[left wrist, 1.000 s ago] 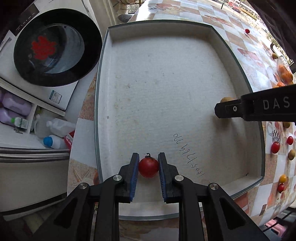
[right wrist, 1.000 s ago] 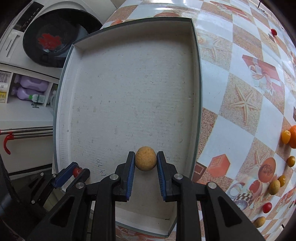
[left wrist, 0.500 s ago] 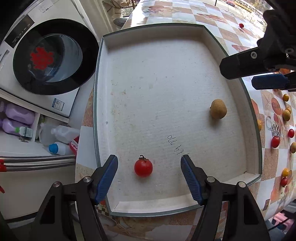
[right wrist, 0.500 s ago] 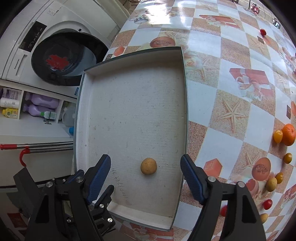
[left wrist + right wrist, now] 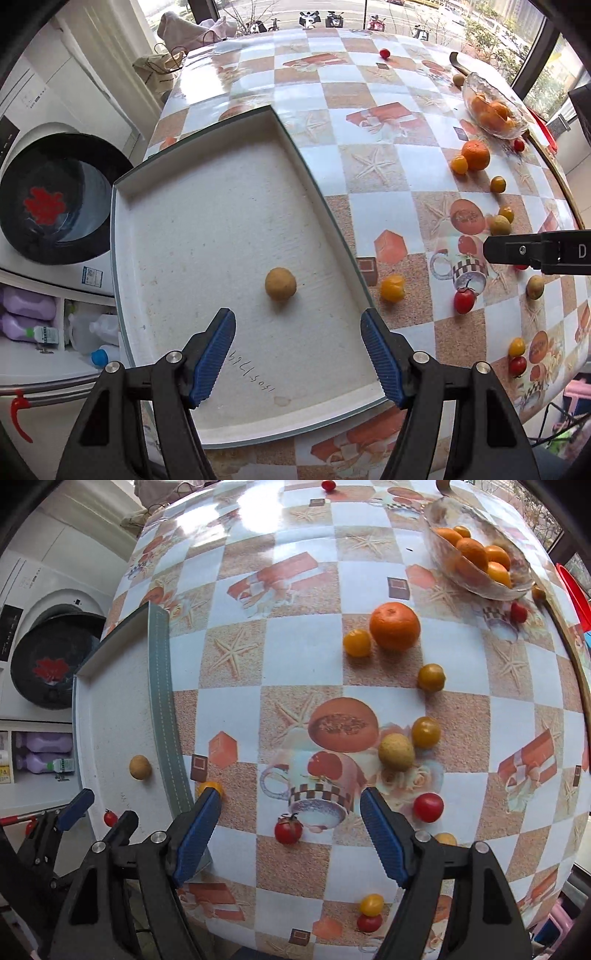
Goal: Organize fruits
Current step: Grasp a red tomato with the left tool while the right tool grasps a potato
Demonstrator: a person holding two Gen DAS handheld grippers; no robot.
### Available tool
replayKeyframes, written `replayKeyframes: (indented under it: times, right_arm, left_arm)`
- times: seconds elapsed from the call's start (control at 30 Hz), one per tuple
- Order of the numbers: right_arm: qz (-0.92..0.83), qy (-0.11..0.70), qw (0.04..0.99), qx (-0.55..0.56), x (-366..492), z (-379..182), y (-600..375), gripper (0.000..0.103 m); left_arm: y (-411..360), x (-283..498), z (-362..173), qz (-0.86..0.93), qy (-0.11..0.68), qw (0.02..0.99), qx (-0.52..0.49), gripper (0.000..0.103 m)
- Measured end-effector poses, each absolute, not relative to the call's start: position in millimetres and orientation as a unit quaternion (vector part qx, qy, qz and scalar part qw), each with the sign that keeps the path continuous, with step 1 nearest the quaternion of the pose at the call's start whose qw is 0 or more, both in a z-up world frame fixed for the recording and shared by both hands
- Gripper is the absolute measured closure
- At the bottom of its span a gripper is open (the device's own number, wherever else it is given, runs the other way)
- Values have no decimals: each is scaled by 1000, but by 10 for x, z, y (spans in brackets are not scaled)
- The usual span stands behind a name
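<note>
A white tray (image 5: 207,206) sits at the table's left edge. A tan round fruit (image 5: 280,283) lies in it, also in the right wrist view (image 5: 140,767). A small red tomato (image 5: 110,818) lies in the tray near my left gripper; the left wrist view does not show it. My left gripper (image 5: 298,354) is open and empty above the tray's near part. My right gripper (image 5: 290,838) is open and empty above the table, over a red tomato (image 5: 288,829). Several loose fruits lie ahead: an orange (image 5: 394,626), a tan fruit (image 5: 396,752), yellow and red tomatoes.
A glass bowl (image 5: 476,546) of oranges stands at the far right. A washing machine (image 5: 51,195) and bottles (image 5: 29,314) are off the table's left edge. The right gripper's arm (image 5: 539,253) crosses the left wrist view at right.
Both grippers opened, leaving the tomato and the tan fruit in the tray, then pulled back. My right gripper has swung right over the loose fruits; my left turned right too.
</note>
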State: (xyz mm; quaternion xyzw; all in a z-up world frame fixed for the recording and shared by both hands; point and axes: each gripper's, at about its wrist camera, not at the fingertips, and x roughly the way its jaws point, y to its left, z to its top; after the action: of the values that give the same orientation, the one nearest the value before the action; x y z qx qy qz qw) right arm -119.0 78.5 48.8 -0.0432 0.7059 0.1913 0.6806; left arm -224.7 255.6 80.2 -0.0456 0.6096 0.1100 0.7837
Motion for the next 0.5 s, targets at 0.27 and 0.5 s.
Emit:
replayKeyframes:
  times: [0.27, 0.5]
  right_arm:
    - [123, 723, 679, -32, -1376, 365, -49, 22]
    - [99, 734, 671, -23, -1449, 251, -429, 22]
  left_arm:
    - [1998, -2011, 831, 42, 614, 788, -21, 31]
    - [1673, -1920, 562, 16, 638, 770, -4, 31]
